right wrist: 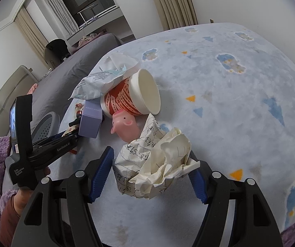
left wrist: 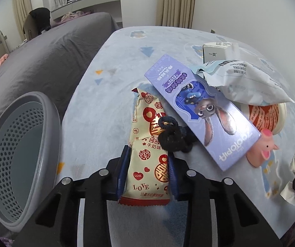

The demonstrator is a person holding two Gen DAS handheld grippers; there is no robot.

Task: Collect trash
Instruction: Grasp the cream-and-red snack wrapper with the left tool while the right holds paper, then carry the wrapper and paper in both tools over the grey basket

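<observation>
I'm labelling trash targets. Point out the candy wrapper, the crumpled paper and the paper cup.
candy wrapper [left wrist: 147, 164], left wrist view, its printed middle.
crumpled paper [right wrist: 155, 164], right wrist view, its creased centre.
paper cup [right wrist: 147, 90], right wrist view, its white inner wall.

Home bedroom: bed under grey bedspread [left wrist: 50, 57], beige pleated curtains [left wrist: 177, 2], pale-blue patterned fleece cover [right wrist: 219, 94], balcony window [right wrist: 89, 6] behind.
</observation>
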